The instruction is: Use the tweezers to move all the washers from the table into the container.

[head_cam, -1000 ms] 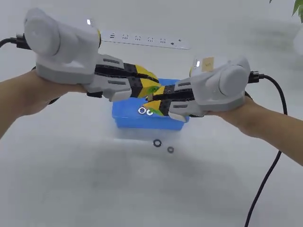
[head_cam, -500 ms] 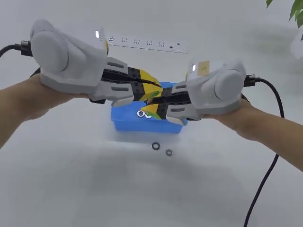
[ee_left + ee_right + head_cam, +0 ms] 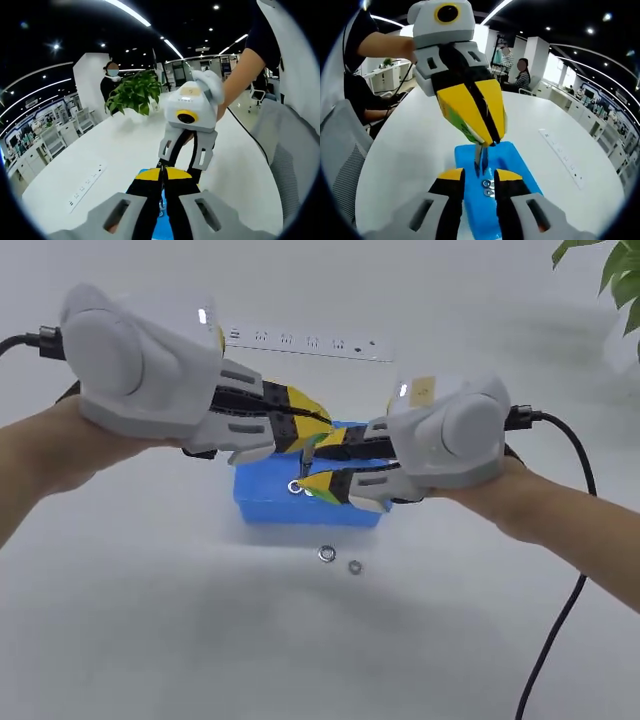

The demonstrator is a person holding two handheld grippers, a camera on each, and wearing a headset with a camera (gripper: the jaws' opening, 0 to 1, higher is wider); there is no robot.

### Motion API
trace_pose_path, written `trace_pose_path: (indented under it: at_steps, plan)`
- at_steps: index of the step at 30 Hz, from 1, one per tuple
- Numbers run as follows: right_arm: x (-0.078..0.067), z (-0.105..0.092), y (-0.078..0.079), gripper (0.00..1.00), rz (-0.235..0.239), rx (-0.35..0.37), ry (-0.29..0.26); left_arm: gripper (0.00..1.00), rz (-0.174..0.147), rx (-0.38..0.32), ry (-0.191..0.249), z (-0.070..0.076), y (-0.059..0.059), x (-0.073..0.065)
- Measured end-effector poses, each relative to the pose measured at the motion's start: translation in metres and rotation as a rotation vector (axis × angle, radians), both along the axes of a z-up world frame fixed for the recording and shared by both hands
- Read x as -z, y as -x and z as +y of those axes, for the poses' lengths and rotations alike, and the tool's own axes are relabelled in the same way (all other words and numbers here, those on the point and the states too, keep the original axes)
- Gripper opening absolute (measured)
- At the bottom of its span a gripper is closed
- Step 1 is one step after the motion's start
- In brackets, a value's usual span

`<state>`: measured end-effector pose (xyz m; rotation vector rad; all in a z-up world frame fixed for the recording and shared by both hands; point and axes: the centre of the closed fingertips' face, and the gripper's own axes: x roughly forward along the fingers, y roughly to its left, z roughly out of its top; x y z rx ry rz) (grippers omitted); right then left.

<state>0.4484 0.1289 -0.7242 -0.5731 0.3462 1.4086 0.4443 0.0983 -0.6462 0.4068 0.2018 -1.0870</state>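
My left gripper (image 3: 318, 430) is shut on thin metal tweezers (image 3: 307, 454), which point down over the blue container (image 3: 262, 502). From the right, my right gripper (image 3: 330, 460) stands open, one jaw above and one below the tweezers. In the right gripper view the tweezers (image 3: 480, 156) hang from the left gripper (image 3: 487, 131) just above my right gripper (image 3: 479, 181). Washers (image 3: 488, 186) lie inside the container (image 3: 512, 165). Two washers lie on the white table in front of the container, one (image 3: 326, 554) beside the other (image 3: 354, 566). In the left gripper view the right gripper (image 3: 181, 161) faces my left gripper (image 3: 163, 181).
A white power strip (image 3: 305, 342) lies behind the container. A green plant (image 3: 600, 270) stands at the far right. The right gripper's black cable (image 3: 560, 590) trails over the table at the right. People sit in the background of the right gripper view.
The two grippers have drawn closer together over the container. The right gripper's jaws now sit on either side of the tweezers. The two washers on the table have not moved.
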Motion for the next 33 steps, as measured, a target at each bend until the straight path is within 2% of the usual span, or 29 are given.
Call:
trace_pose_path:
  at_steps: [5,7,8,10,13,15,19,23,26,33]
  plan:
    - [0.0,-0.009,0.001,0.32,0.013,0.028,-0.002,0.04,-0.021,-0.022,0.017,0.004,0.0,-0.01]
    - [-0.004,-0.012,0.004,0.37,0.023,0.041,-0.022,0.04,-0.026,-0.035,0.09,0.003,0.0,-0.022]
    - [-0.005,-0.012,0.007,0.41,0.028,0.039,-0.032,0.04,-0.029,-0.043,0.101,0.005,-0.001,-0.025]
    - [-0.007,-0.016,0.012,0.5,0.013,0.041,-0.036,0.04,-0.035,-0.047,0.093,0.007,-0.001,-0.027]
    - [-0.007,-0.023,0.017,0.53,0.014,0.053,-0.035,0.04,-0.043,-0.046,0.087,0.007,0.0,-0.031]
    - [-0.005,-0.028,0.019,0.56,0.017,0.067,-0.032,0.04,-0.039,-0.047,0.108,0.007,0.003,-0.034]
    - [-0.002,-0.037,0.021,0.64,0.017,0.102,-0.031,0.04,-0.041,-0.042,0.109,0.006,0.011,-0.038]
    - [-0.002,-0.047,0.025,0.79,-0.015,0.142,-0.021,0.04,-0.053,-0.038,0.114,0.004,0.018,-0.044]
    - [-0.002,-0.054,0.032,0.83,-0.033,0.137,-0.017,0.04,-0.053,-0.034,0.127,0.001,0.025,-0.047]
    - [0.002,-0.073,0.055,0.92,0.0,0.125,-0.017,0.04,-0.055,-0.03,0.141,-0.006,0.04,-0.045]
